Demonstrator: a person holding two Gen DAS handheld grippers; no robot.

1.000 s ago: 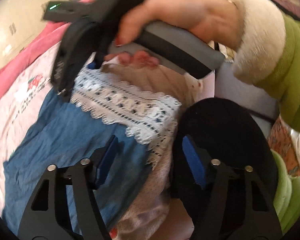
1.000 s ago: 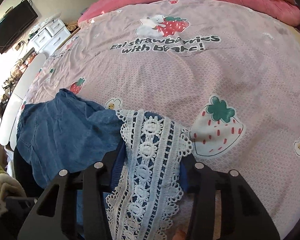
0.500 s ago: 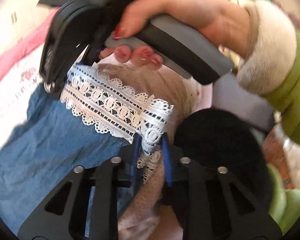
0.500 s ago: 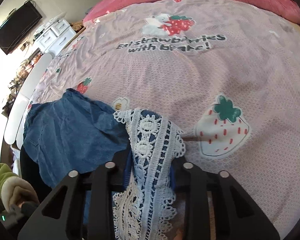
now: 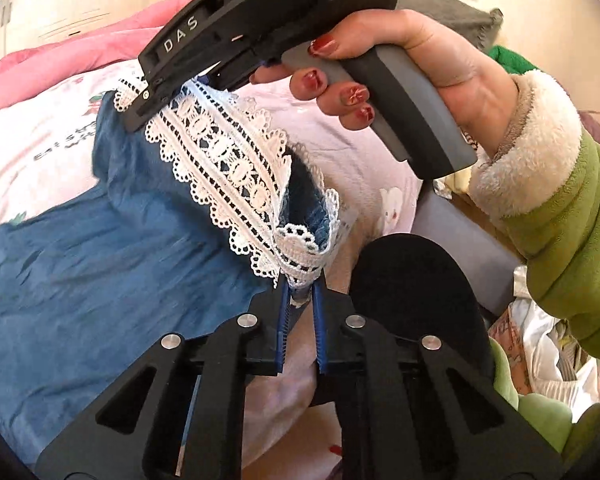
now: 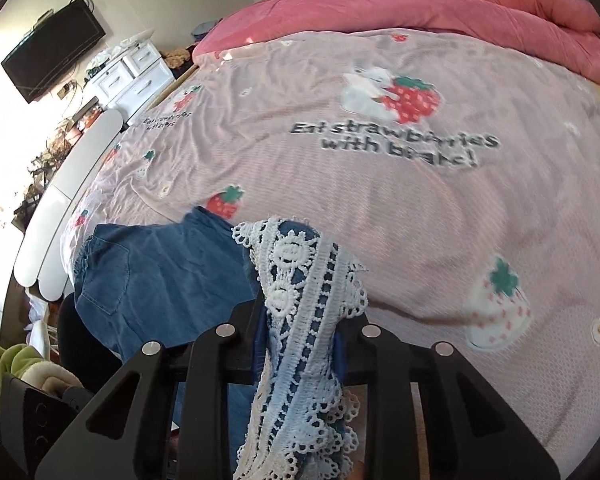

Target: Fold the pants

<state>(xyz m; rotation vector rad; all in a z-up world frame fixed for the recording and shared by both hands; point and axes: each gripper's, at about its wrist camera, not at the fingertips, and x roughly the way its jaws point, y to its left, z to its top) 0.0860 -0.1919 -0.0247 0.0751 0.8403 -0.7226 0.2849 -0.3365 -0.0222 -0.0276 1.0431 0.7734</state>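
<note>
Lace hem (image 5: pixel 236 172) clamped in both tongs (image 5: pixel 300 300) (image 6: pixel 300 344), pants (image 5: pixel 100 272) partly hidden, blurred.

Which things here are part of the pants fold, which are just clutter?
In the job:
denim pants
lace hem
left gripper, shut on the lace hem
right gripper, shut on the lace hem

Lying about:
pink quilt
strawberry bedsheet
television
white drawers

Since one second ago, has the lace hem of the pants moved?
Yes. In the right wrist view, the lace hem has come away from the strawberry print, now held off the sheet.
</note>
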